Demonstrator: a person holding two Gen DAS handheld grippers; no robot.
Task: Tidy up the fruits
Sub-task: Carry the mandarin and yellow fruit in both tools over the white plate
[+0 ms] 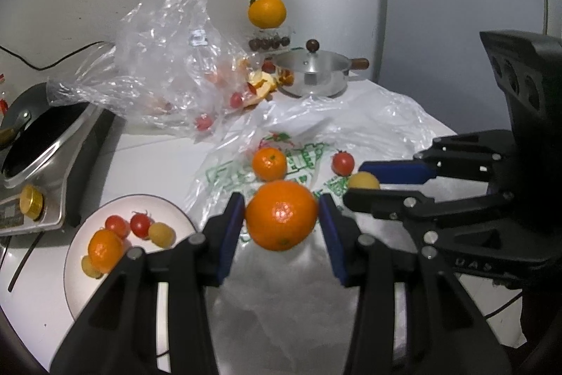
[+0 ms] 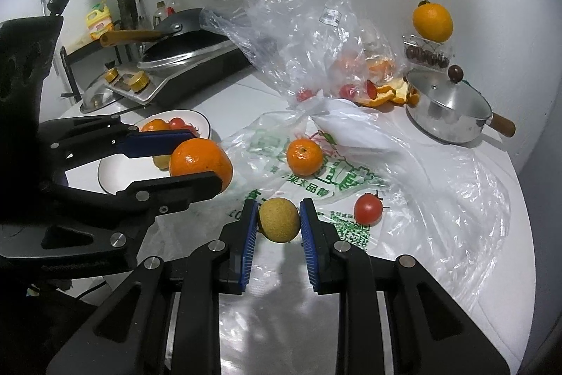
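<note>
Plate [image 1: 84, 269] left of printed bag [image 1: 309, 164]; pot [image 1: 312, 76] behind bag.

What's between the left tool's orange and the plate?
Nothing visible. The left tool holds the orange above the printed bag; the plate lies just left, its near side bare, fruit on its far side.

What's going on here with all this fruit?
A person is sorting fruit with two handheld tools. The left tool grips an orange; the right tool grips a small yellow fruit. A white plate already holds some fruit. One orange and a tomato lie on the printed plastic bag.
</note>
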